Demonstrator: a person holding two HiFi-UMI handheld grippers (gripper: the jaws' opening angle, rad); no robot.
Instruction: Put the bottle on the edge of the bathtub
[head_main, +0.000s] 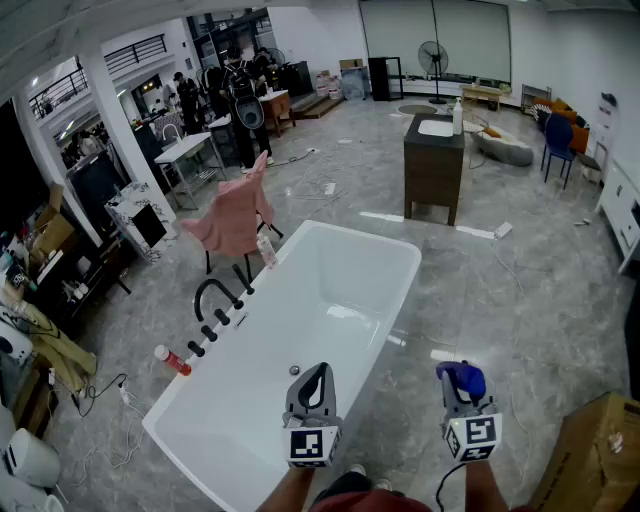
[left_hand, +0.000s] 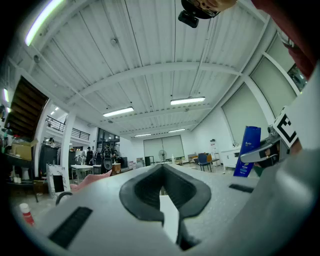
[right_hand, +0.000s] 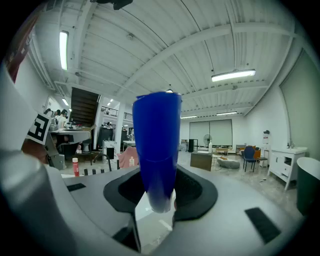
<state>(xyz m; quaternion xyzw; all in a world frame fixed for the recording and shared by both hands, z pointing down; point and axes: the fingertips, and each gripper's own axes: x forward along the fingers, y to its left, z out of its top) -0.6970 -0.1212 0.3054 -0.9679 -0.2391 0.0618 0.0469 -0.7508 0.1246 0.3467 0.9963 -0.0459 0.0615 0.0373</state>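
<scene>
- A grey marbled floor (head_main: 540, 300) fills the wide room; cables trail across it
- The white bathtub (head_main: 350, 232) stands free in the middle, running from the near left to the far right; its basin holds nothing
- A dark vanity cabinet (head_main: 432, 170) with a white sink on top stands well beyond the tub's far end
- A cardboard box (head_main: 590, 460) sits at the near right, well apart from the tub
- A pink towel (head_main: 235, 215) hangs over a chair just beside the tub's far left rim
- The right gripper (right_hand: 160, 200) is level over the floor, just right of the tub's near end; its jaws are clamped on the blue bottle (right_hand: 156, 150), which stands upright between the pads and is clear of the tub's edge
- The left gripper (left_hand: 162, 172) is over the tub's near end, beside the right one; its jaws are together with nothing between them
- A black arched faucet (head_main: 212, 290) rises from the left rim, with a row of dark knobs along the same edge
- A red bottle with a white cap (head_main: 172, 360) lies tilted on the left rim, near the knobs
- A small pale bottle (head_main: 266, 250) stands on the rim just beside the towel
</scene>
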